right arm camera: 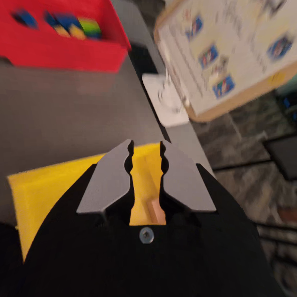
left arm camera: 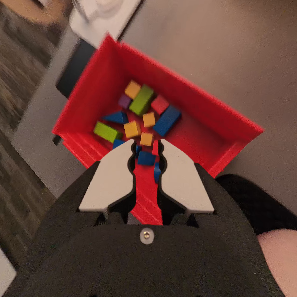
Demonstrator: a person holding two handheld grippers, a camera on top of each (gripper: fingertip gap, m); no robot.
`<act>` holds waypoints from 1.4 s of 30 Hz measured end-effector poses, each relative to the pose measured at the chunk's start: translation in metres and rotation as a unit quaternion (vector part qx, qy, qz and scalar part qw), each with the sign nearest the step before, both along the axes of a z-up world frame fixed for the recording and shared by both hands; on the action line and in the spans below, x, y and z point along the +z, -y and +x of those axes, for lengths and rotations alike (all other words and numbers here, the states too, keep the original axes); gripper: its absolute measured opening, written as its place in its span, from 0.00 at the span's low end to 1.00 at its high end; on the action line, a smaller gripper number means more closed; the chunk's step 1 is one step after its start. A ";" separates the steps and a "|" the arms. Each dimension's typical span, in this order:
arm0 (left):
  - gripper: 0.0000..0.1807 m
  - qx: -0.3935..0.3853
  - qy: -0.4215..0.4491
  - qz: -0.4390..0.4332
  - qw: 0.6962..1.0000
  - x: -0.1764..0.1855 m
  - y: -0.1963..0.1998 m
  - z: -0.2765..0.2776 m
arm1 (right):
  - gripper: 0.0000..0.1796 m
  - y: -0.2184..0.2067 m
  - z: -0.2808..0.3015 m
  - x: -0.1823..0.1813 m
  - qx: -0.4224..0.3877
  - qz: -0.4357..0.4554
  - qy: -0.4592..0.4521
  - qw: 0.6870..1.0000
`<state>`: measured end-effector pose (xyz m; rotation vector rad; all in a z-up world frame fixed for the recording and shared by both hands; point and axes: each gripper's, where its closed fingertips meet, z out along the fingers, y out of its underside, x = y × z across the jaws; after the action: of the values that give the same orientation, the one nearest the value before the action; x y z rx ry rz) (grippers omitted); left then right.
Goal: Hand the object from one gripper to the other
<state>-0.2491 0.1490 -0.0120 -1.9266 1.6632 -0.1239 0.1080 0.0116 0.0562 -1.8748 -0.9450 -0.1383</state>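
The left gripper (left arm camera: 146, 142) hangs over a red bin (left arm camera: 200, 102) on a grey table (left arm camera: 225, 40), its grey fingers (left arm camera: 112, 176) parted by a narrow gap with nothing between them. Below lies a heap of small coloured blocks: an orange cube (left arm camera: 132, 129) just ahead of the tips, a long green block (left arm camera: 141, 99) behind it, a blue block (left arm camera: 167, 120) to the right, and a blue wedge (left arm camera: 146, 158) visible in the gap itself, lying on the bin floor. None of the blocks is held.

The right gripper (right arm camera: 147, 143) is poised above a yellow tray (right arm camera: 48, 184) nearer the table's edge, its jaws likewise slightly parted and empty. A pale wooden piece (right arm camera: 156, 212) lies in the tray. The red bin (right arm camera: 64, 53) appears up and to the left in this view, blurred, well apart from the tray. A cardboard box (right arm camera: 225, 64) with coloured stickers sits off the table to the right.
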 end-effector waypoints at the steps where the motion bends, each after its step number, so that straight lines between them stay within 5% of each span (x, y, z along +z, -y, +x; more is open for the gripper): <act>1: 0.14 0.010 -0.031 -0.019 0.999 -0.015 -0.003 -0.006 | 0.18 0.007 -0.017 0.011 0.027 0.029 -0.014 0.999; 9: 0.23 0.030 -0.166 -0.123 0.978 -0.096 0.001 -0.023 | 0.18 0.038 -0.047 0.015 0.100 0.056 -0.014 0.993; 17: 0.26 0.026 -0.190 -0.149 0.970 -0.121 -0.003 -0.019 | 0.17 0.045 -0.037 0.014 0.099 0.050 -0.025 0.994; 26: 0.18 0.036 -0.239 -0.131 0.962 -0.129 -0.012 -0.033 | 0.16 0.040 -0.048 0.002 0.110 0.026 0.001 0.994; 32: 0.18 0.023 -0.078 -0.123 0.989 -0.074 -0.010 -0.013 | 0.16 0.027 -0.060 0.001 0.113 0.036 0.011 0.993; 35: 0.18 -0.052 0.071 -0.119 0.989 -0.018 0.014 0.018 | 0.16 0.014 -0.083 0.012 0.123 0.084 0.021 0.989; 42: 0.18 -0.238 0.354 -0.206 0.881 0.103 0.104 0.103 | 0.27 0.015 -0.187 0.049 0.189 0.284 0.057 0.938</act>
<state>-0.1463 0.0450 0.0906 -1.3994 1.6022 -1.3031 -0.0793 -0.0037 0.1051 -1.1442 -1.1807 -0.2570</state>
